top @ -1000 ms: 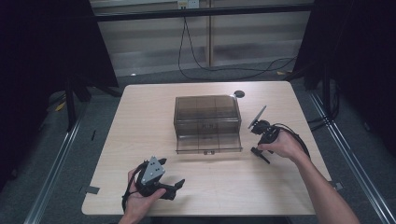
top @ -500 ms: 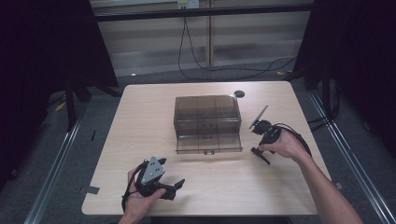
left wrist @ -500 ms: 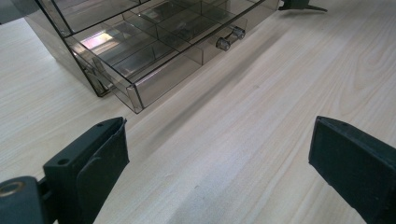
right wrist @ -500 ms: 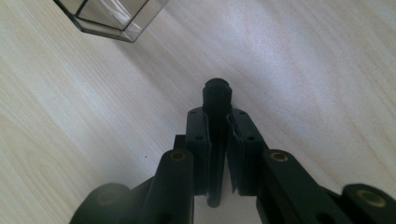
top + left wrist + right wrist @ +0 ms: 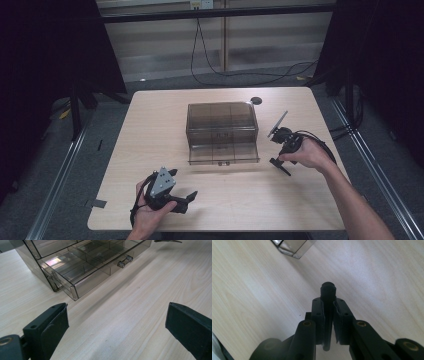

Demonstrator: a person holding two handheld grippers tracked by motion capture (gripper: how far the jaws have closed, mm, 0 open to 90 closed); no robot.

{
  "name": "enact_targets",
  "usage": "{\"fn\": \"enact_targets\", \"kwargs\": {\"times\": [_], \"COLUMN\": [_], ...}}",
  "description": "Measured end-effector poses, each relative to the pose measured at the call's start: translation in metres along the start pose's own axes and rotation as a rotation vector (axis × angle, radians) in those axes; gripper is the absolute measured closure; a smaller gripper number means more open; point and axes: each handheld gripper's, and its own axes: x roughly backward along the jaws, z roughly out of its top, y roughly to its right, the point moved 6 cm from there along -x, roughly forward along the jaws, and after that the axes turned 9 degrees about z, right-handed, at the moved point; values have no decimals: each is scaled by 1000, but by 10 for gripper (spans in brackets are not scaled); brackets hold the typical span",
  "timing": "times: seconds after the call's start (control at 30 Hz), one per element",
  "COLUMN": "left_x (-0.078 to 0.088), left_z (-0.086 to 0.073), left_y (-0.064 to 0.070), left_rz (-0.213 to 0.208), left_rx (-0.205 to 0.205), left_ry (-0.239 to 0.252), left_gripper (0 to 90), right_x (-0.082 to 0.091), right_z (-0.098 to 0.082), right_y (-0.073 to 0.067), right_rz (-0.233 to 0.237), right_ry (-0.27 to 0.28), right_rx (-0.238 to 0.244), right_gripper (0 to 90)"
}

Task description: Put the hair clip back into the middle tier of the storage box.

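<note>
A smoky clear plastic drawer box (image 5: 221, 124) stands at the table's middle. Its bottom drawer (image 5: 223, 154) is pulled out toward me; it is divided into compartments (image 5: 82, 263) and has a small handle (image 5: 124, 261). To the right of the drawer, my right gripper (image 5: 280, 166) points down at the table, shut on a slim black rod-like object (image 5: 327, 293) whose rounded tip sticks out past the pads. My left gripper (image 5: 186, 199) rests near the front edge. Its jaws stand wide open (image 5: 117, 322) with only bare wood between them, facing the drawer's front corner.
The light wooden table (image 5: 150, 125) has a small black round fitting (image 5: 256, 100) behind the box. Cables hang beyond the far edge, and metal rails run along the floor at both sides.
</note>
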Motion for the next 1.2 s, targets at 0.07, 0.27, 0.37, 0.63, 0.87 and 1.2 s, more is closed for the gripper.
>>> {"fn": "enact_targets", "kwargs": {"times": [0.07,0.27,0.37,0.63,0.87,1.2], "left_x": [0,0,0,1,2,3], "left_z": [0,0,0,1,0,0], "left_y": [0,0,0,-2,-3,-5], "left_rz": [0,1,-1,-5,-13,-12], "left_rx": [0,-1,12,19,33,36], "left_ry": [0,-1,5,12,13,16], "left_gripper": [46,46,44,43,40,41], "right_x": [4,12,15,29,39,47], "right_z": [1,-1,-2,1,7,21], "right_y": [-4,-7,-9,-16,-25,-35], "right_rz": [12,16,18,10,24,29], "right_ry": [21,39,41,36,40,59], "right_rx": [0,0,9,38,67,101], "right_gripper": [800,800,800,800,799,800]}}
